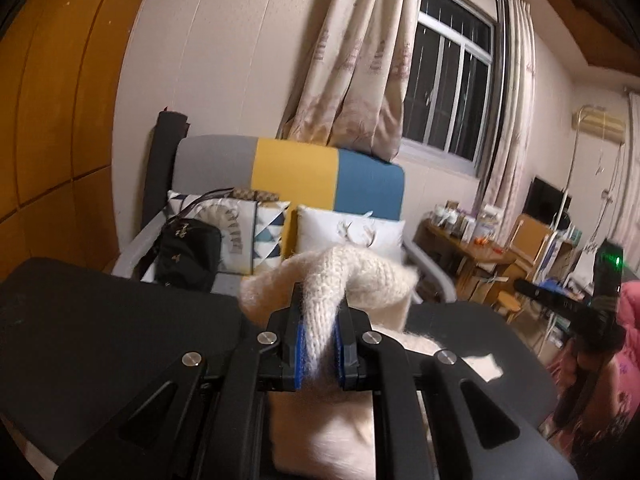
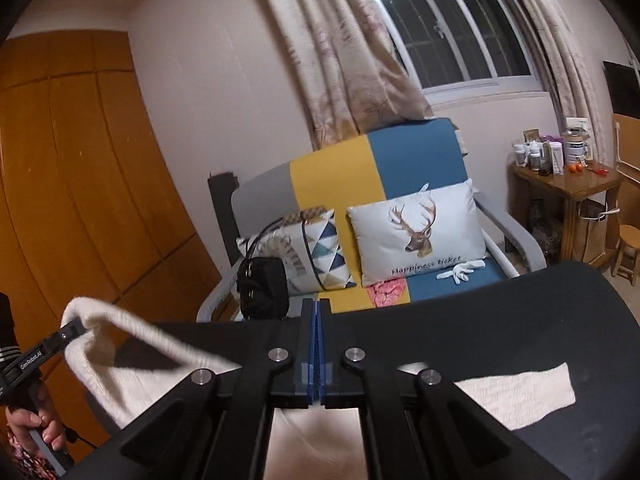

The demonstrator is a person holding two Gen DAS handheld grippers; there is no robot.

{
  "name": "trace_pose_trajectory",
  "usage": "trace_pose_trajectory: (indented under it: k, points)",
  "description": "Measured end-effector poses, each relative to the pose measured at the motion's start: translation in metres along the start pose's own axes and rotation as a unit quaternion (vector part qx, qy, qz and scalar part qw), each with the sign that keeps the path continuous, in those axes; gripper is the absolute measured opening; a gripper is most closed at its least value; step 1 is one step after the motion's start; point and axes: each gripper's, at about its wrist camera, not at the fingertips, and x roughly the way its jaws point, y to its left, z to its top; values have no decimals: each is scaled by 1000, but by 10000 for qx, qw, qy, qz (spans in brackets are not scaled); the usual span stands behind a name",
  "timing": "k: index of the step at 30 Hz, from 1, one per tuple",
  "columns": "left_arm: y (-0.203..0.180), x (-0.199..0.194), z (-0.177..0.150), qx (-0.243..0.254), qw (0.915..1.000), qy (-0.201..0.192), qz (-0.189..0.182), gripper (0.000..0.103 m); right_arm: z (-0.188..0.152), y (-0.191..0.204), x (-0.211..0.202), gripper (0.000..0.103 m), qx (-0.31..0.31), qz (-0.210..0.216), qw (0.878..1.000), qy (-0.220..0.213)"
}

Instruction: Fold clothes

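Note:
A cream knitted sweater (image 1: 360, 276) is bunched up in front of my left gripper (image 1: 320, 304), which is shut on a fold of it, the knit squeezed between the blue pads. In the right wrist view the same sweater (image 2: 120, 384) rises from the black table (image 2: 560, 320) to the left gripper (image 2: 70, 334) at the far left, while another part lies flat at the right. My right gripper (image 2: 318, 308) is shut, its blue pads pressed together with nothing between them, above the sweater's middle. A person's hand (image 2: 28, 428) holds the left gripper's handle.
Behind the table stands a grey, yellow and blue sofa (image 2: 400, 160) with a deer pillow (image 2: 416, 236), a triangle-patterned pillow (image 2: 324, 252) and a black bag (image 2: 262, 284). A wooden wardrobe (image 2: 80, 180) fills the left. A wooden side table (image 2: 568, 188) with jars and a stool (image 2: 628, 248) stand at the right.

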Motion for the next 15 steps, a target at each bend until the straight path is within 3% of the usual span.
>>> trace_pose_trajectory:
  k: [3, 4, 12, 15]
  points:
    - [8, 15, -29, 29, 9992, 357, 186, 11, -27, 4, 31, 10, 59, 68, 9972, 737]
    - [12, 22, -41, -4, 9984, 500, 253, 11, -36, 5, 41, 24, 79, 90, 9951, 982]
    - [45, 57, -126, -312, 9896, 1157, 794, 11, -151, -36, 100, 25, 821, -50, 9540, 2883]
    - [61, 61, -146, -348, 9853, 1296, 1054, 12, -168, -38, 94, 28, 794, 170, 9498, 3021]
